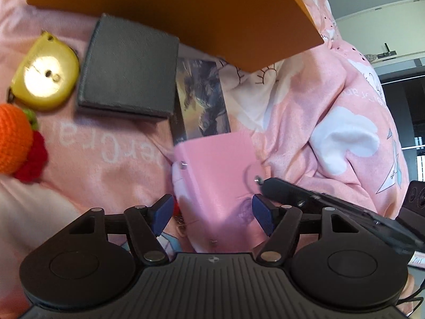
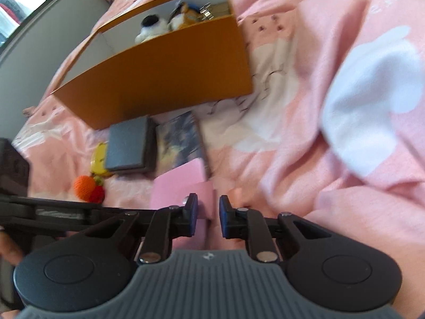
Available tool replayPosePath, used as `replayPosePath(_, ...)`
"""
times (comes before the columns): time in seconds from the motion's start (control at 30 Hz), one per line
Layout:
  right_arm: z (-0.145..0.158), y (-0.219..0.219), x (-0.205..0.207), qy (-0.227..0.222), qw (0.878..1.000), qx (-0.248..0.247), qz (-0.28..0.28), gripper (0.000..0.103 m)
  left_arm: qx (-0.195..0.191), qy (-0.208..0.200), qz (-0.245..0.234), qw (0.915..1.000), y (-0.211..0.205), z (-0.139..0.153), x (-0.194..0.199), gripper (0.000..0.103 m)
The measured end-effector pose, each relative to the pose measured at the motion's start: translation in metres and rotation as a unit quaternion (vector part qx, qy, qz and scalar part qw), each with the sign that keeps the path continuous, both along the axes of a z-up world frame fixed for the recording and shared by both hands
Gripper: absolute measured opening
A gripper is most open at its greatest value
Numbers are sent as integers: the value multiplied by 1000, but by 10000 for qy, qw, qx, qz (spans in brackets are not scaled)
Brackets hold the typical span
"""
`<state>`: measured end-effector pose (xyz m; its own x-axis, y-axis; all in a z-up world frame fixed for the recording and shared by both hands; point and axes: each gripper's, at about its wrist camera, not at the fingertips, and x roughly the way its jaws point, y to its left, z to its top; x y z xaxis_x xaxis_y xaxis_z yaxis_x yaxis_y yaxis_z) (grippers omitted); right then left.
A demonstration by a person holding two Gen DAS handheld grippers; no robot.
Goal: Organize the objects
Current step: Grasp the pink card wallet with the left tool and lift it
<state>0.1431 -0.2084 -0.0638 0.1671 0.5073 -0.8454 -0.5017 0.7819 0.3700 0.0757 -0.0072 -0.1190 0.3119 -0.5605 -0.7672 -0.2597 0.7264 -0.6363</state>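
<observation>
While the pink wallet lies on the bedspread between my left gripper's spread, empty jaws, long axis running away toward the orange box, my right gripper, narrowly parted, straddles its strap, grip uncertain.

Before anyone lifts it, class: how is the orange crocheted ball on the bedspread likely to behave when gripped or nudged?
The orange crocheted ball looks like soft yarn, so it probably squashes rather than slips. Its round shape could roll, though the attached red piece and the soft pink bedspread likely stop it. It is probably light.
</observation>
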Motion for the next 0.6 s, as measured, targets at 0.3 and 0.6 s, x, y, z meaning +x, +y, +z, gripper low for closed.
replayPosePath(0.3,-5,5,-2,57,9999,-31,91,19,-84,-109,30,9999,-3,2,-1,57)
replayPosePath(0.6,4,-2,-5,-100,9999,-15,-49,24,481,-631,-57,9968,-1,35,-10,38)
